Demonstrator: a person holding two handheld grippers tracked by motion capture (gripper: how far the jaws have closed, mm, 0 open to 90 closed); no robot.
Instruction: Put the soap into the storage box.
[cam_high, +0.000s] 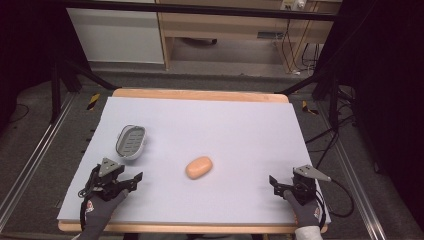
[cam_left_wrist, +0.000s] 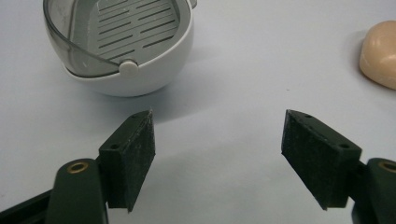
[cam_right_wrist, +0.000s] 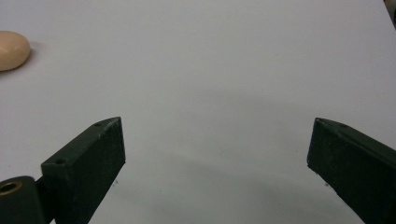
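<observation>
In the high view, a peach-coloured soap bar (cam_high: 199, 167) lies near the middle of the pale worktop (cam_high: 225, 125), between the two grippers and touching neither. A white soap dish (cam_high: 131, 141) with a slotted grey insert sits to its left, just ahead of the left gripper (cam_high: 131, 181), whose fingers are spread and hold nothing. The right gripper (cam_high: 276, 184) rests near the worktop's right front corner, well apart from the soap, its fingers also spread.

In the left gripper view, the two black fingers (cam_left_wrist: 132, 158) stand wide apart over bare worktop. The soap dish (cam_left_wrist: 140, 70) lies just beyond the left finger, not touching it; the soap bar (cam_left_wrist: 380, 53) shows at the right edge, farther off.

In the right gripper view, the fingers (cam_right_wrist: 91, 168) are wide apart with nothing between them. The soap bar (cam_right_wrist: 11, 50) lies far off at the upper left edge.
</observation>
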